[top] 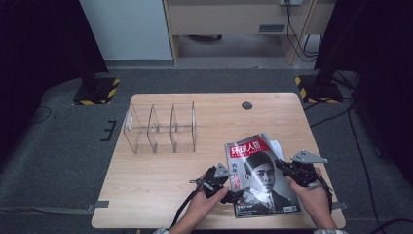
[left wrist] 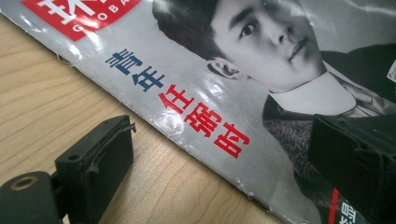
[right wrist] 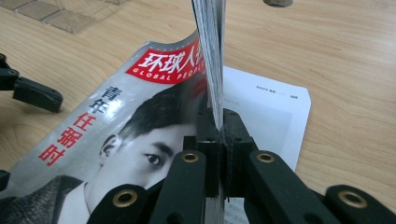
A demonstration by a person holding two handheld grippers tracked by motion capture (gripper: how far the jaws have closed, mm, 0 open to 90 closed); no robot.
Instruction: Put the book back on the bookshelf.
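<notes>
Our right tool (right wrist: 219, 135) pinches the magazine's (top: 260, 178) right edge; our left tool (left wrist: 219, 154) gapes wide at its left edge.

Glossy portrait-cover magazine (top: 258, 175), right edge lifted off table

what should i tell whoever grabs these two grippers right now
Right gripper: shut on the right edge of the magazine, lifting it off the sheet below.
Left gripper: open, jaws astride the magazine's left edge, not gripping.
Clear divider rack: empty, at the table's far left.
Done: right edge gripped and raised.
Left: probably close the left gripper and move the magazine, perhaps to the rack.
</notes>
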